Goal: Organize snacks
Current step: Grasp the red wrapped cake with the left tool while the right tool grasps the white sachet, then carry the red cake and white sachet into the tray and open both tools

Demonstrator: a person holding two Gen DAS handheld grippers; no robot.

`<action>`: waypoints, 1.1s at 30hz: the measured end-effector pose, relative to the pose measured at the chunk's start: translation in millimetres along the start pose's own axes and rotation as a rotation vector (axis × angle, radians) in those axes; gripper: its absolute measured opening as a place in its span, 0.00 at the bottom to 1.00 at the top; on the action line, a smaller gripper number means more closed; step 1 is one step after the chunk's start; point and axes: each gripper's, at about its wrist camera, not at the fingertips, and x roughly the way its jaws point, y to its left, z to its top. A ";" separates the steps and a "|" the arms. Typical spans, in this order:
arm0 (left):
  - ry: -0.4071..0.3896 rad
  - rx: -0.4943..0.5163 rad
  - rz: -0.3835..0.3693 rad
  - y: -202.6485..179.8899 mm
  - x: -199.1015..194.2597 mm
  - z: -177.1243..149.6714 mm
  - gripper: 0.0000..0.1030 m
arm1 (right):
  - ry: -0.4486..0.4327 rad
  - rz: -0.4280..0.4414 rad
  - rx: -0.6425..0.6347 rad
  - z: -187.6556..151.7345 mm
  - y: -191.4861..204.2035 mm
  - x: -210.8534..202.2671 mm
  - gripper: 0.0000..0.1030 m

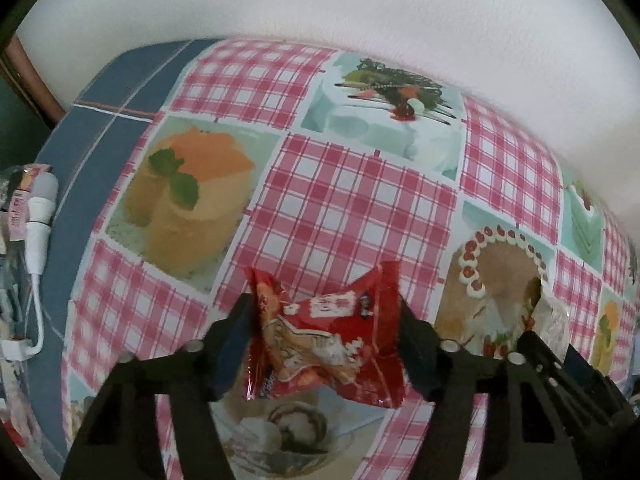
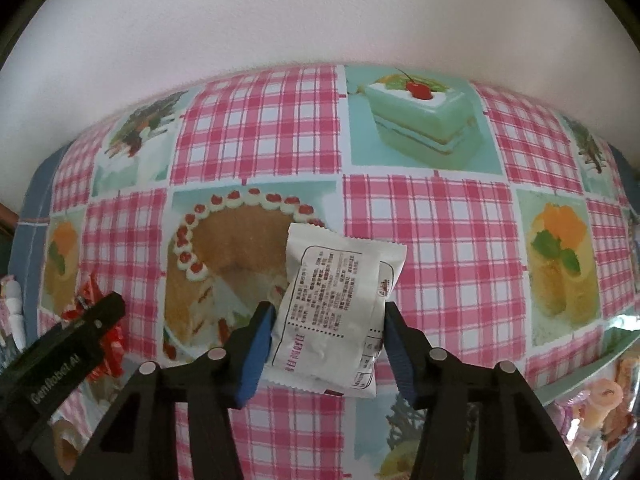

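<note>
two wrist views over a tablecloth (image 1: 352, 200) printed with pink gingham squares and cake pictures, white wall behind. in the left wrist view, left gripper (image 1: 326, 320) clamped on a red snack packet (image 1: 332, 332), pads pressing its left and right edges, packet crumpled and bowed between them, held at 6 o'clock of the frame, seemingly just above the cloth. long axis running roughly 7 to 1 o'clock, one crimped end up toward 12, printed face toward the camera. at 9 o'clock, a white cable with plug (image 1: 38, 220) beside more wrappers at the table edge. in the right wrist view, right gripper (image 2: 328, 332) closed on a white snack sachet (image 2: 340, 304), blue pads (image 2: 258, 344) squeezing its lower sides, back label with small print facing up. long axis tilted from 6 toward 1 o'clock, far corner over the printed round cake. left gripper and red packet showing at 8 o'clock, well apart from the sachet; more wrapped snacks (image 2: 600, 400) at 4 o'clock. both packs judged light, soft, crinkly and slippery film, contents possibly crushable; best taken across the flat middle or by a crimped seam, with gentle pressure.
</note>
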 end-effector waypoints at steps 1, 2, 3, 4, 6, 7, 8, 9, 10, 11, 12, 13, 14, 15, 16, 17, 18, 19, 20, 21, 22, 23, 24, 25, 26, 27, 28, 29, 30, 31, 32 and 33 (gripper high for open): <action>0.011 -0.001 0.018 -1.2 -0.5 -3.5 0.64 | 0.003 -0.004 -0.004 -2.4 -0.1 -0.9 0.55; 0.017 -0.004 0.025 -2.6 -1.5 -5.1 0.63 | 0.008 -0.002 -0.005 -5.0 -0.5 -1.9 0.55; 0.018 -0.009 0.029 -2.7 -1.9 -8.2 0.63 | 0.014 0.001 -0.005 -7.8 -1.3 -3.2 0.55; 0.019 -0.014 0.036 -3.1 -2.4 -12.9 0.63 | 0.017 0.004 -0.005 -10.1 -2.3 -4.5 0.55; 0.023 -0.018 0.048 -4.3 -4.0 -21.4 0.62 | 0.022 0.007 -0.006 -15.8 -4.6 -8.1 0.54; 0.025 -0.021 0.047 -4.3 -5.0 -24.9 0.61 | 0.022 0.009 -0.008 -19.1 -5.9 -11.8 0.54; 0.029 -0.031 0.041 -4.2 -6.4 -29.7 0.61 | 0.020 0.010 -0.011 -22.8 -7.3 -15.4 0.54; 0.034 -0.040 0.036 -4.1 -6.4 -33.3 0.61 | 0.016 0.010 -0.014 -26.4 -8.6 -19.8 0.54; 0.039 -0.051 0.032 -3.7 -7.8 -38.8 0.61 | 0.012 0.008 -0.019 -32.2 -9.5 -24.1 0.54; 0.040 -0.059 0.027 -2.8 -10.7 -46.0 0.61 | 0.003 0.011 -0.016 -39.5 -11.6 -28.2 0.54; 0.040 -0.068 0.020 -2.6 -13.8 -52.6 0.61 | 0.001 0.012 -0.017 -46.0 -13.1 -33.0 0.54; 0.039 -0.078 0.010 -1.9 -17.5 -59.7 0.61 | 0.002 0.015 -0.017 -52.0 -14.9 -36.6 0.54; 0.039 -0.087 0.000 -0.8 -20.2 -65.2 0.61 | 0.001 0.021 -0.014 -59.5 -17.3 -41.5 0.54; 0.038 -0.100 -0.013 -0.6 -25.0 -72.7 0.61 | -0.002 0.026 -0.010 -66.9 -19.7 -46.9 0.54; 0.036 -0.106 -0.022 -1.9 -29.4 -78.1 0.61 | -0.008 0.029 -0.007 -75.0 -22.3 -52.7 0.54; 0.031 -0.114 -0.032 -2.4 -34.8 -86.2 0.61 | -0.014 0.032 -0.003 -82.2 -30.1 -57.8 0.55; 0.024 -0.124 -0.040 -2.7 -41.0 -94.2 0.61 | -0.020 0.035 0.002 -89.7 -33.1 -64.0 0.55; 0.017 -0.132 -0.048 -2.9 -47.2 -101.9 0.61 | -0.021 0.037 0.005 -93.8 -35.3 -69.8 0.55; 0.012 -0.138 -0.052 -1.6 -53.8 -108.2 0.61 | -0.023 0.041 0.010 -101.9 -39.2 -76.3 0.55; 0.004 -0.143 -0.056 -3.2 -61.2 -116.4 0.61 | -0.026 0.044 0.014 -105.9 -43.0 -80.8 0.55; -0.004 -0.145 -0.060 -3.7 -67.8 -120.6 0.61 | -0.031 0.048 0.019 -112.5 -47.0 -85.8 0.55; -0.015 -0.146 -0.064 -0.9 -79.4 -125.5 0.61 | -0.036 0.057 0.030 -115.9 -50.7 -91.2 0.55; -0.028 -0.147 -0.066 -3.2 -87.2 -132.4 0.61 | -0.044 0.068 0.047 -125.0 -56.0 -97.1 0.55; -0.035 -0.147 -0.068 -1.6 -96.6 -131.4 0.61 | -0.050 0.075 0.060 -129.6 -61.6 -103.6 0.55; -0.045 -0.147 -0.070 -4.1 -105.1 -135.8 0.61 | -0.058 0.085 0.079 -138.4 -67.1 -111.8 0.55; -0.055 -0.143 -0.070 -7.1 -109.7 -140.5 0.61 | -0.069 0.091 0.095 -145.9 -72.3 -117.1 0.55; -0.064 -0.136 -0.069 -9.3 -116.4 -142.8 0.61 | -0.080 0.092 0.106 -149.8 -74.9 -120.1 0.55; -0.076 -0.125 -0.064 -13.2 -123.1 -148.2 0.61 | -0.094 0.091 0.119 -155.5 -79.0 -123.4 0.55; -0.085 -0.117 -0.061 -12.7 -131.9 -153.6 0.61 | -0.106 0.089 0.130 -161.9 -84.3 -128.5 0.55; -0.093 -0.112 -0.060 -15.0 -134.8 -157.7 0.61 | -0.119 0.089 0.141 -168.6 -90.6 -134.5 0.55; -0.099 -0.107 -0.059 -18.2 -138.1 -162.6 0.61 | -0.129 0.090 0.154 -174.2 -96.5 -139.1 0.55; -0.102 -0.104 -0.060 -21.2 -141.4 -167.1 0.61 | -0.141 0.089 0.170 -179.8 -103.1 -142.2 0.55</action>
